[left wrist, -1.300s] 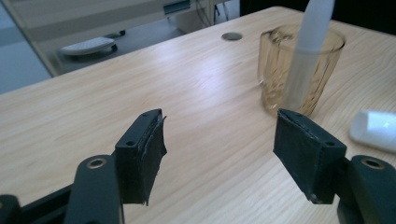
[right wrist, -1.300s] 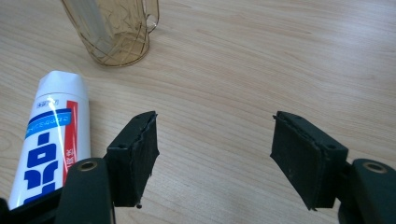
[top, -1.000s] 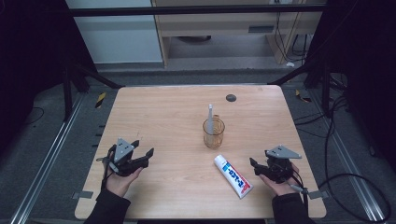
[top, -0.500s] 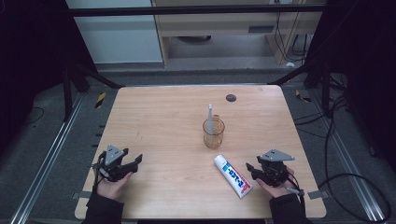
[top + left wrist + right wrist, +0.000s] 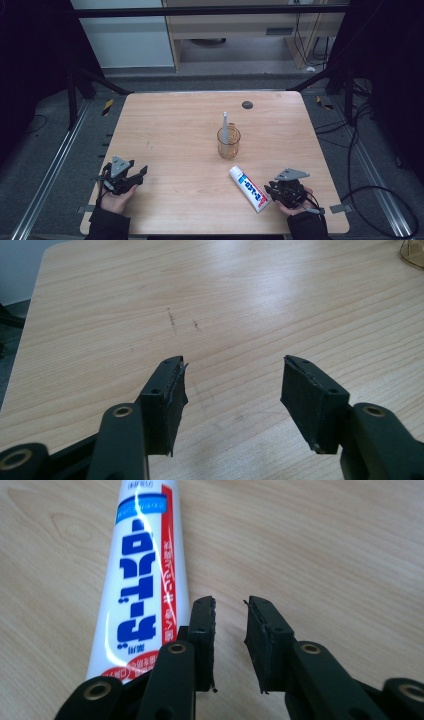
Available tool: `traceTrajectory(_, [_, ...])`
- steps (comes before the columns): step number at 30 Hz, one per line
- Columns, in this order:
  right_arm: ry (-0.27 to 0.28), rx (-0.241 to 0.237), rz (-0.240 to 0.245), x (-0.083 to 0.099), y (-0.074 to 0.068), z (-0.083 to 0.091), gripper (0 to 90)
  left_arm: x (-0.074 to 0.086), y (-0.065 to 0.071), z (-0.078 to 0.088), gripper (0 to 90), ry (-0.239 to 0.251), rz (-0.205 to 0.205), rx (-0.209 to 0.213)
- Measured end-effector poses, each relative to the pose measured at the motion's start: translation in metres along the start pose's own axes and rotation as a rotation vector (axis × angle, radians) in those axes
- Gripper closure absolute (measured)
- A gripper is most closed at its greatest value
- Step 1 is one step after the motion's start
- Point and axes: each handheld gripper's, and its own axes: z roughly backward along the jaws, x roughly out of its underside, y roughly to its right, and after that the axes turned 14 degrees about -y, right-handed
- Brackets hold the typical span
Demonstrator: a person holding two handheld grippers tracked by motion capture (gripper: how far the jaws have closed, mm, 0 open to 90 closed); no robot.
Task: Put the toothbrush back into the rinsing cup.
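Left gripper (image 5: 141, 172) sits at the near-left part of the table (image 5: 175, 125), held in the person's left hand (image 5: 116, 197), jaws aimed toward the table's middle. In the left gripper view (image 5: 233, 385) the jaws stand wide apart, released, nothing between them, just bare wood with a few faint pen marks (image 5: 172, 320). They have just been closing a little, and the gap between them is wide.

Center: a glass cup (image 5: 228, 143) stands upright on the table, a white brush handle (image 5: 225, 126) sticking up out of it. A corner of the cup (image 5: 413, 252) peeks in at the top right of the left gripper view. Farther back, a small dark round spot (image 5: 247, 104) lies near the far edge.

Right of the cup and nearer the person: a toothpaste tube (image 5: 249, 188) lies flat, white with blue and red print, angled with one end toward the cup and the other toward the near edge.

Right gripper (image 5: 267, 190) is just beside the tube's near end, in the right hand (image 5: 295, 204). In the right gripper view (image 5: 230, 630) the jaws have just been closing and now stand with a narrow gap, bare table between them. The tube (image 5: 142, 580) lies along the outside of the left-hand jaw in that view, not between the pads; whether that jaw touches it can't be told. Not grasping anything.
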Motion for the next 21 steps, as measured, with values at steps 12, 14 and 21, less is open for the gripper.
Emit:
traceTrajectory(12, [-0.052, -0.05, 0.032, 0.009, -0.006, -0.001, 83.1, 0.001, -0.002, -0.002, 43.6, -0.004, 0.014, -0.001])
traceTrajectory(14, [-0.052, -0.054, 0.039, 0.009, -0.007, -0.001, 83.6, 0.001, -0.002, -0.002, 43.6, -0.005, 0.013, -0.002])
traceTrajectory(21, [-0.062, -0.096, 0.05, 0.008, -0.012, -0.002, 86.0, 0.002, -0.002, -0.003, 43.5, -0.013, 0.014, -0.003])
